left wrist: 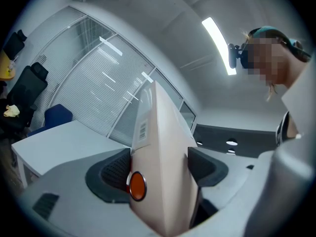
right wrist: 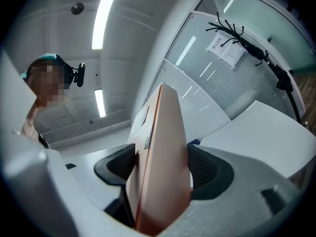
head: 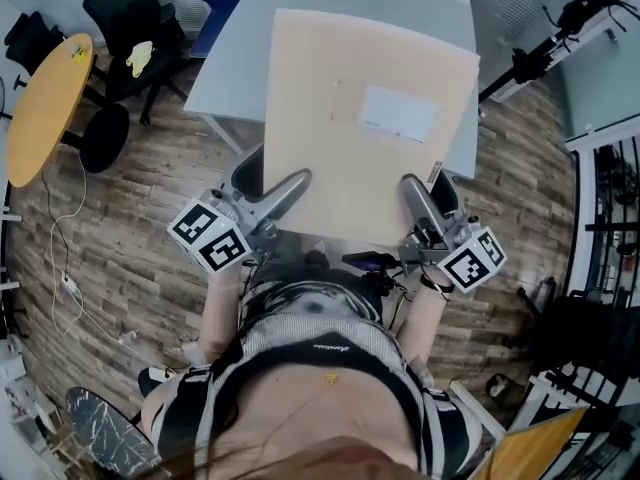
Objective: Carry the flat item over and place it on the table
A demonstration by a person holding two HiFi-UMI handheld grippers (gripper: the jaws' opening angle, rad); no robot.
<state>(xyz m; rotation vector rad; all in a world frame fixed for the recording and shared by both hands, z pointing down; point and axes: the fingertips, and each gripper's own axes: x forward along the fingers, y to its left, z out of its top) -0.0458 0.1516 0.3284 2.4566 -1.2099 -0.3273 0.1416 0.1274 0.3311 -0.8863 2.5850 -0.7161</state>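
Table (head: 235, 58) behind flat box (head: 350, 158), chair (head: 130, 13) left of table

No word or number can be read anywhere. The flat item (head: 330, 168) carries a white label (head: 398, 113) on its upper face, its print too small to make out. In the left gripper view a narrow barcode sticker (left wrist: 141, 130) sits on the item's edge, with no legible digits. The right gripper view shows a similar edge sticker (right wrist: 147, 135), and paper sheets (right wrist: 224, 48) on the glass wall, their print unreadable. Black-and-white square markers (head: 212, 236) bear patterns only.
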